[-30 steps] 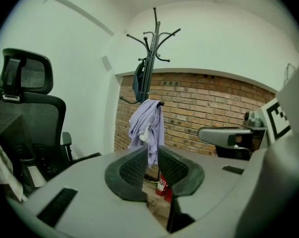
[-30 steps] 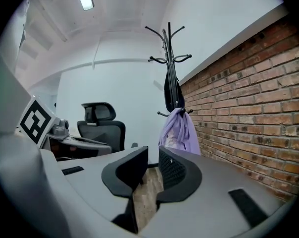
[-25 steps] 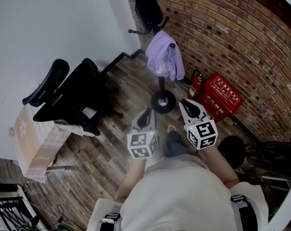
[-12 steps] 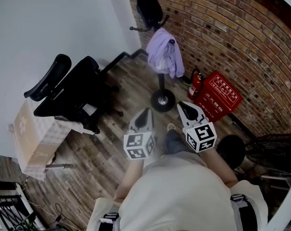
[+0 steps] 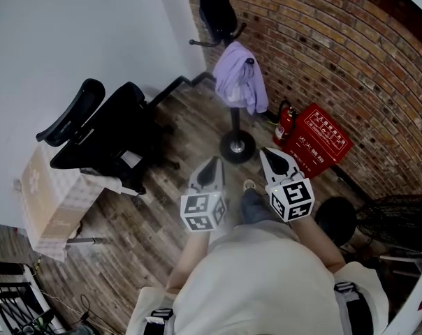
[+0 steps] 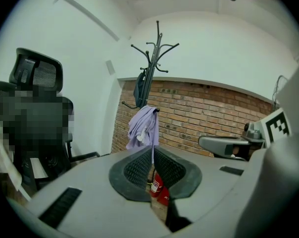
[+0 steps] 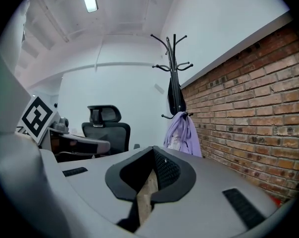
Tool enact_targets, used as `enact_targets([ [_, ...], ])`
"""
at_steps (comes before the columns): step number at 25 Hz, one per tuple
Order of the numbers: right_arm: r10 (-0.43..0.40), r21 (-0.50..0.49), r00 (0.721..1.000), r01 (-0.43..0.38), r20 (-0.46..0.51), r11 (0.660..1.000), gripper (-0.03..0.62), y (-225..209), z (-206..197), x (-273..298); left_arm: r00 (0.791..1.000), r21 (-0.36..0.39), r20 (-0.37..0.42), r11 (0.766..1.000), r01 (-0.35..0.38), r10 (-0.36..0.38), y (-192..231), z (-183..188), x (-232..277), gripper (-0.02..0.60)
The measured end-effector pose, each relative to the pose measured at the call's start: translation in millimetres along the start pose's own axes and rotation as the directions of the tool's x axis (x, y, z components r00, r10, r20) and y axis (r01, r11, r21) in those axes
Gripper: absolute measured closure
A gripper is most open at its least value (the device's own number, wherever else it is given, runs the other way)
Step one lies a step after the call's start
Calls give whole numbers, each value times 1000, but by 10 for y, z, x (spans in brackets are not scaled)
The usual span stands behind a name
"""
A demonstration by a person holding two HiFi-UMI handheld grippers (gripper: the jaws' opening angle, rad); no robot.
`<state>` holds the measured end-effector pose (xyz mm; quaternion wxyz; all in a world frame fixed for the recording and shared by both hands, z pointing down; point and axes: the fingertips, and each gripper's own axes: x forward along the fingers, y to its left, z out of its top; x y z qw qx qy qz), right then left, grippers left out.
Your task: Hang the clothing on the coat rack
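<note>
Currently, my left gripper (image 5: 211, 166): jaws together, empty. My right gripper (image 5: 274, 155): jaws just closed, nothing between. Lilac cloth garment (image 5: 237, 82): I see it draped on black metal coat rack (image 5: 233, 121), beside red-brick wall (image 5: 337, 47).

No lettering can be read — the red box (image 5: 318, 145) just right of the coat rack (image 5: 237, 145) carries white print, too small to make out.

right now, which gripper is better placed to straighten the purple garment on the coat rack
Left, narrowly. Both are shut, empty and short of the coat rack. The left gripper points straight at the purple garment; for the right gripper it hangs off to the right of its jaws.
</note>
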<state>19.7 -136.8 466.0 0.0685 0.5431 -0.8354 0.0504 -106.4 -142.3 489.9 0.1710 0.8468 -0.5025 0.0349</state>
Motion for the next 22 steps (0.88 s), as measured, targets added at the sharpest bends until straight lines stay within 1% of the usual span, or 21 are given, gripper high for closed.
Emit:
enact_targets([
  [11,30,13,1000,-30,2,999,595,27,7,43,1000,10,-2,1000,1,-1,-11,9,33,566],
  [22,29,26,1000,-30,5,999,595,-12,2,44,1000,9,-1,1000,5,-5,-52,2,51,566],
])
